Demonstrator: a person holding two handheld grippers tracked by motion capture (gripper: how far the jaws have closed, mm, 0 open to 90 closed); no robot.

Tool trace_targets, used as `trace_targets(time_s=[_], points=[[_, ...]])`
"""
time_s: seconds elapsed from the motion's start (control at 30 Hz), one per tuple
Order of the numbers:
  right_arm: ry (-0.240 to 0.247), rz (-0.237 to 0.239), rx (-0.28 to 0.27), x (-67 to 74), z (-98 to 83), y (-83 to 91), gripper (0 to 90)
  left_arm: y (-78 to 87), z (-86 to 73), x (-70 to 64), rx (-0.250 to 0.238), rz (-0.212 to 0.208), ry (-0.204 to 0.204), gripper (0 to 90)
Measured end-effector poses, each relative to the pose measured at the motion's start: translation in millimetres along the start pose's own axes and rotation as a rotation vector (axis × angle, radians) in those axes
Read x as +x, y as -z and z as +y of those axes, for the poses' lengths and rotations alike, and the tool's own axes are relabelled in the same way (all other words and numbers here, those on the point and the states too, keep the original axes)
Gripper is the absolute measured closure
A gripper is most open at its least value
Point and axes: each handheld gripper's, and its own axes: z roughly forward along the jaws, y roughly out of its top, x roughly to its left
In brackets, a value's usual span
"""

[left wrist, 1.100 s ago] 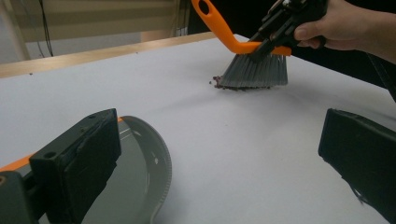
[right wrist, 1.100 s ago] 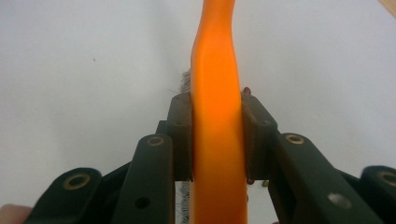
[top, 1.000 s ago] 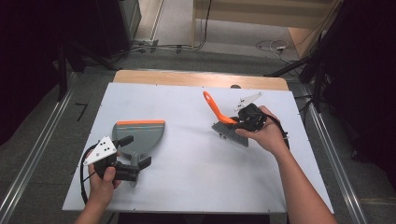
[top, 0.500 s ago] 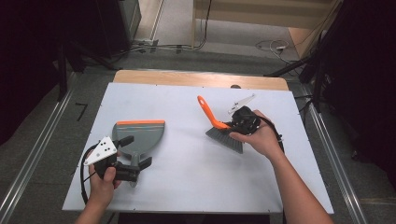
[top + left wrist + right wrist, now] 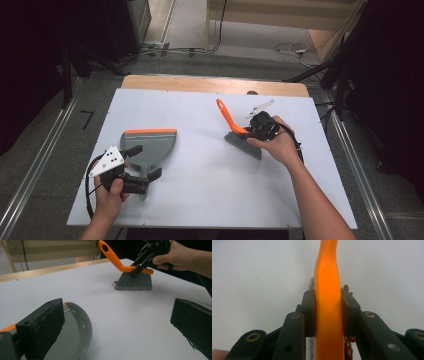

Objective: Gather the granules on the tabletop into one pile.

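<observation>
- The right gripper [image 5: 248,134] clenches the orange-handled brush [image 5: 235,131] at about 2 o'clock on the white table [image 5: 210,200], bristles pressed down, apparently so they can drag debris along.
- In the right gripper view, the jaws pinch the handle from both sides, keeping the brush head steady; small red-brown bits [image 5: 347,343] lie just beside the bristles.
- The left gripper [image 5: 143,167] sits at about 8 o'clock, jaws released around the handle of the grey dustpan [image 5: 150,145], which lies flat, orange lip at 12 o'clock.
</observation>
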Motion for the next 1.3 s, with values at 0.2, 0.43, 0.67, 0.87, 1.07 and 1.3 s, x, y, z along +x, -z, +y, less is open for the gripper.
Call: trace_targets(time_s=[0.2,0.43,0.67,0.87,1.07,1.3], points=[[-0.005,0.01,-0.013,1.8,-0.5,7.7,68.2,0.0,-0.1,0.0,0.001,0.001,0.001,0.0],[-0.057,0.013,-0.073,5.8,-6.4,23.8,68.1,0.8,0.4,0.3,-0.002,0.002,-0.001,0.0],[-0.116,0.001,-0.12,12.3,-22.7,39.3,68.2,1.0,0.4,0.4,-0.003,0.003,-0.002,0.0],[-0.163,0.007,-0.15,19.1,-38.0,51.2,68.2,0.4,0.4,-0.1,-0.001,0.002,-0.004,0.0],[-0.194,0.012,-0.18,26.2,-53.1,62.2,68.2,0.4,0.4,-0.5,0.001,0.004,-0.003,0.0],[-0.22,0.007,-0.215,33.2,-68.2,77.3,68.2,1.2,0.8,-0.9,-0.004,0.007,-0.004,0.0]])
